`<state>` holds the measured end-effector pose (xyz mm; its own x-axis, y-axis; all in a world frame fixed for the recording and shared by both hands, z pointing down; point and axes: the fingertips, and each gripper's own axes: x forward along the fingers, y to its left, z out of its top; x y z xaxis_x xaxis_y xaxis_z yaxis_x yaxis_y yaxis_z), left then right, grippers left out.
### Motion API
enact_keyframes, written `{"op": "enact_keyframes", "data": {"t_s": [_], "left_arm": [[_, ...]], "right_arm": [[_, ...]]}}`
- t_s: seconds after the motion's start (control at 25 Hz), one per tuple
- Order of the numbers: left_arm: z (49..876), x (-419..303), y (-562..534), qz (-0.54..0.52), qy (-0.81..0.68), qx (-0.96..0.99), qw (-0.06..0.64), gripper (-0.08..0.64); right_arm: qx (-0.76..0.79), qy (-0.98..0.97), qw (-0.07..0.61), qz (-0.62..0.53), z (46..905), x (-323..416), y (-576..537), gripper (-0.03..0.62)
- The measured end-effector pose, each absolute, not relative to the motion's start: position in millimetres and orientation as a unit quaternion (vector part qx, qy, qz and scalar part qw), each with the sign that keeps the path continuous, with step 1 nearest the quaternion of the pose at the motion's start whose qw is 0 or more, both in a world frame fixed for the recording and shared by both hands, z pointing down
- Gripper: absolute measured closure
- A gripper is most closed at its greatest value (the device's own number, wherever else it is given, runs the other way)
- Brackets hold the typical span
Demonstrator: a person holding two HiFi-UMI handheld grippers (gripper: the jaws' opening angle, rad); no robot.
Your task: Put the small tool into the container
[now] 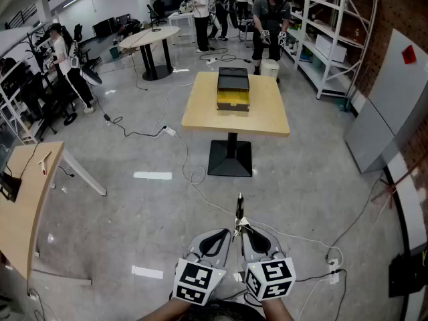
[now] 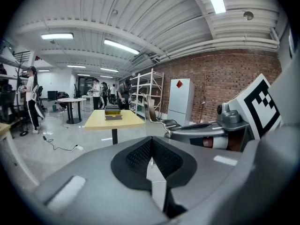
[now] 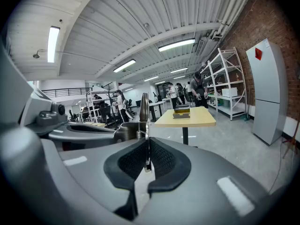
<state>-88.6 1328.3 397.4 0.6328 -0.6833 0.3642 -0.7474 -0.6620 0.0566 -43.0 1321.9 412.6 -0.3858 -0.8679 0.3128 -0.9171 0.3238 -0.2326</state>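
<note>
Grey floor (image 1: 134, 206), cables (image 1: 186, 154), table (image 1: 267, 109) under container (image 1: 233, 89)

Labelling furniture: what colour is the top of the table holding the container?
Pale yellow tabletop, head view.

The left claw (image 2: 151, 144) is seen with its jaws pressed together. Farther off, a dark container (image 2: 112, 114) is carried on a yellow tabletop (image 2: 117, 122).

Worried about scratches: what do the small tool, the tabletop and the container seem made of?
The small tool: likely metal, thin grey shaft with a sheen. The tabletop: pale wood or laminate, matte, evenly tan. The container: perhaps plastic, black and yellowish parts; too distant to tell.
</note>
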Motion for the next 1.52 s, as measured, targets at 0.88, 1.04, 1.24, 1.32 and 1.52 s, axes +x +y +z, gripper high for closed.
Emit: {"op": "enact_keyframes", "data": {"t_s": [0.88,1.04,1.24,1.32,1.52], "left_arm": [[396.3,-358.1,1147.7,0.131,-0.388,0.900,0.149,0.545],[378.3,-380.7,1129.9,0.125,-0.385,0.903,0.147,0.545],[399.1,-394.5,1094.5,0.125,-0.383,0.903,0.146,0.545],[403.6,-379.6,1075.1,0.128,-0.385,0.902,0.148,0.545],[415.4,-329.1,1002.6,0.135,-0.392,0.898,0.148,0.545]], "right_arm": [[0.581,-0.788,0.104,0.175,406.8,-302.1,1158.8,0.584],[0.581,-0.789,0.105,0.166,386.8,-325.8,1136.2,0.584],[0.582,-0.790,0.099,0.163,403.6,-340.5,1097.7,0.584],[0.581,-0.791,0.099,0.166,409.4,-325.4,1078.0,0.584],[0.574,-0.795,0.099,0.172,424.5,-275.9,1007.0,0.584]]}}
